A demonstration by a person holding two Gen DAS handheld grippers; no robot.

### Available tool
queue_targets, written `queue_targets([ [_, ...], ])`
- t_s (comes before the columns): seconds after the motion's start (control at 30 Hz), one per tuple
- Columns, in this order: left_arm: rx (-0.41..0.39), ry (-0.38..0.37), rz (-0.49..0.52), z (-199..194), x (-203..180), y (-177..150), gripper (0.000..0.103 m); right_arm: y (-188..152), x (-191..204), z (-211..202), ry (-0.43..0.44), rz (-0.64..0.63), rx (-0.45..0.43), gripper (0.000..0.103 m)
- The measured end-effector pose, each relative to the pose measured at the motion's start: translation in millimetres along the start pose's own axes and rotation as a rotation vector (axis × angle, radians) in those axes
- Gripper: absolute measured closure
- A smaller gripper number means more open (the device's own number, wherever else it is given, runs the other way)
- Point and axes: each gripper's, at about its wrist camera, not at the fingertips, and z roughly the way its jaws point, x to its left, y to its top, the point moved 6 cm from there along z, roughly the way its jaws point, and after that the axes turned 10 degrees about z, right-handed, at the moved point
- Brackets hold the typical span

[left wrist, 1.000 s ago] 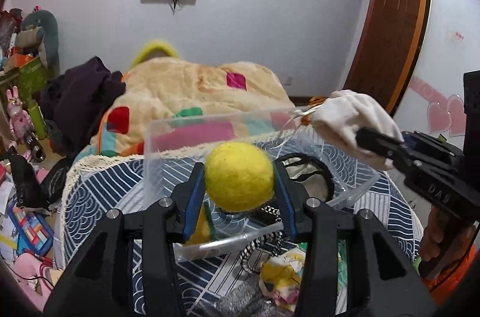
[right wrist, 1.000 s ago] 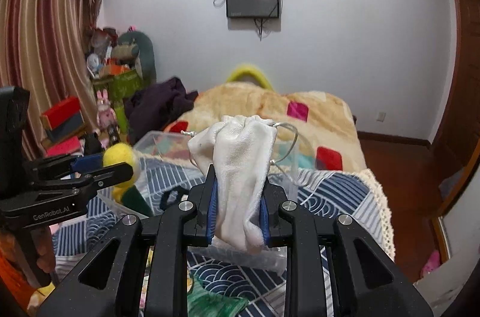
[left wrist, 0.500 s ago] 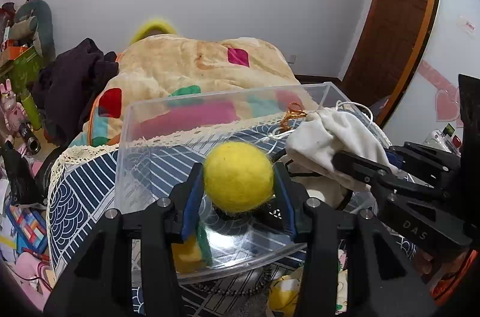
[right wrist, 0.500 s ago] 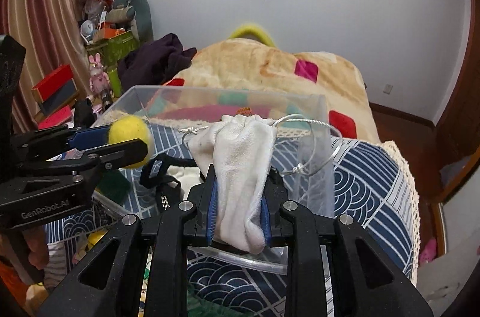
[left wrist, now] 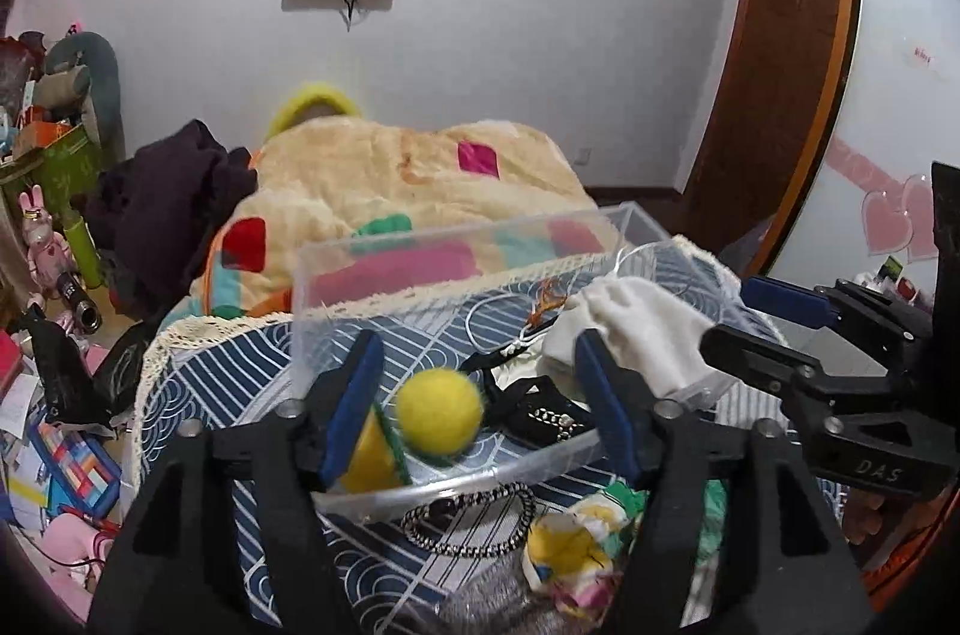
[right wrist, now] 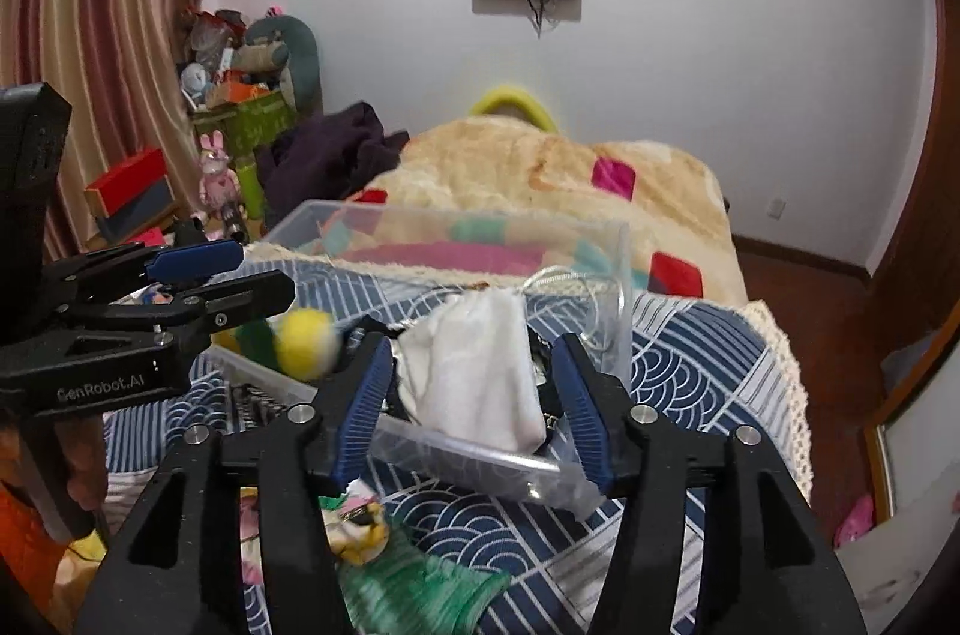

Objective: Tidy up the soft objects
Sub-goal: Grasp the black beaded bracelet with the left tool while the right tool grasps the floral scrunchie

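A clear plastic box [left wrist: 456, 251] [right wrist: 618, 275] stands on the blue patterned cloth. My left gripper [left wrist: 480, 353] is open over the box's near side; the yellow felt ball [left wrist: 439, 414] [right wrist: 305, 342] is free between its fingers, inside the box. My right gripper [right wrist: 474, 353] is open; the white drawstring pouch [right wrist: 480, 377] [left wrist: 642, 335] lies loose between its fingers, over the box's near rim. A yellow-green sponge [left wrist: 372, 455] and a black strap [left wrist: 540, 413] also lie in the box.
In front of the box on the cloth [left wrist: 240, 395] lie a dark beaded chain [left wrist: 468, 521], a yellow-white soft item [left wrist: 570, 545] and a green cloth [right wrist: 420, 593]. Behind is a bed with a beige blanket [left wrist: 408, 179]. Clutter fills the floor at left [left wrist: 54, 395].
Both grippers opened. The yellow ball dropped out of the left fingers into the box, and the white pouch was let go over the box's rim.
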Motion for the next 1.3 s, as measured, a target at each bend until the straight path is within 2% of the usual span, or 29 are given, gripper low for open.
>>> queue_targets([
  [0.07,-0.02,0.011,-0.012,-12,4,-1,0.026,0,4,-9,0.014,-0.007,-0.021,0.039],
  [0.2,-0.028,0.035,-0.033,-26,13,-11,0.019,-9,11,-19,0.04,-0.025,-0.032,0.038],
  [0.47,0.045,0.076,-0.042,-21,22,-59,0.019,-48,20,-7,0.083,-0.02,0.058,0.038],
  [0.53,0.07,0.066,-0.056,-14,22,-72,0.02,-56,23,-3,0.099,-0.012,0.085,0.038],
  [0.7,0.123,0.045,-0.082,3,22,-93,0.036,-69,30,7,0.123,0.009,0.127,0.038],
  [0.83,0.152,0.062,-0.08,18,21,-101,0.049,-75,36,17,0.134,-0.004,0.146,0.039],
  [0.9,0.162,0.051,-0.081,23,18,-103,0.056,-78,37,22,0.138,-0.007,0.16,0.046],
  [0.97,0.168,0.062,-0.078,26,17,-104,0.056,-82,37,28,0.144,-0.009,0.188,0.058],
  [1.03,0.167,0.069,-0.08,27,17,-105,0.056,-85,37,29,0.148,-0.006,0.193,0.061],
  [1.13,0.174,0.09,-0.082,27,19,-105,0.065,-85,35,29,0.145,-0.005,0.196,0.078],
  [1.2,0.179,0.094,-0.092,26,21,-106,0.074,-83,33,28,0.139,0.001,0.187,0.083],
  [1.3,0.2,0.052,-0.133,30,26,-113,0.084,-82,31,24,0.139,0.007,0.174,0.089],
])
